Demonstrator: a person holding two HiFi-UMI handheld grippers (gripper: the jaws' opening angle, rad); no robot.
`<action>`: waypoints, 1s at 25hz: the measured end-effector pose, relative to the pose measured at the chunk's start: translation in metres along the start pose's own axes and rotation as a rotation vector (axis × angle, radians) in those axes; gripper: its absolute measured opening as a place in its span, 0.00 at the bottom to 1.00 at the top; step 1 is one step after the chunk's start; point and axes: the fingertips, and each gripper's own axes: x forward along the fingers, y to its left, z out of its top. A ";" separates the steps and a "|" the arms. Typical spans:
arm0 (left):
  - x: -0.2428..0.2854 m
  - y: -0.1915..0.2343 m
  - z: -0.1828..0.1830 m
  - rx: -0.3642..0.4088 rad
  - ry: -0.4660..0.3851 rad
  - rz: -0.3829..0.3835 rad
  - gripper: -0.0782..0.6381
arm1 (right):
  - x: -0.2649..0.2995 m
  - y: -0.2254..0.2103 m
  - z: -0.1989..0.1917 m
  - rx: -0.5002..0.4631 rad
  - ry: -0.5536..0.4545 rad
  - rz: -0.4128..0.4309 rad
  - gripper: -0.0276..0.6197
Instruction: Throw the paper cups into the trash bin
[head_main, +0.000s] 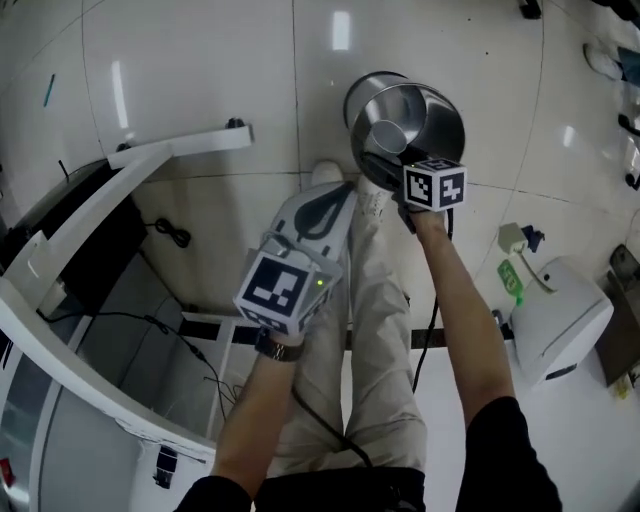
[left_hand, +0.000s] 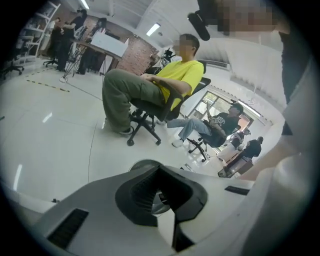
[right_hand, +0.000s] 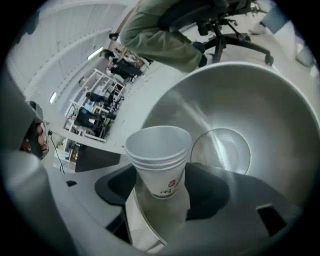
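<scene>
A stack of white paper cups (right_hand: 160, 155) with a small red print stands upright between the jaws of my right gripper (right_hand: 161, 194), which is shut on its lower part. The cups hang over the open mouth of the shiny steel trash bin (right_hand: 240, 110); its inside shows no other contents. In the head view the right gripper (head_main: 395, 170) reaches over the near rim of the bin (head_main: 405, 110) on the floor. My left gripper (head_main: 318, 210) is held lower and nearer, shut and empty, pointing toward the bin. Its closed jaws (left_hand: 160, 200) hold nothing.
A white desk frame (head_main: 150, 160) with cables stands at the left. A white machine (head_main: 560, 315) sits on the floor at the right. The person's legs (head_main: 375, 330) are below the grippers. In the left gripper view, seated people on office chairs (left_hand: 150, 110) are across the room.
</scene>
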 end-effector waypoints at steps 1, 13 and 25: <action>0.003 0.003 -0.010 -0.022 0.012 -0.001 0.11 | 0.007 -0.004 -0.007 -0.015 0.040 -0.019 0.53; -0.001 -0.001 -0.029 -0.129 0.018 -0.042 0.11 | 0.067 -0.072 -0.042 0.129 0.298 -0.144 0.52; -0.006 -0.025 -0.041 -0.158 0.036 -0.079 0.11 | 0.059 -0.058 -0.036 0.111 0.292 -0.073 0.51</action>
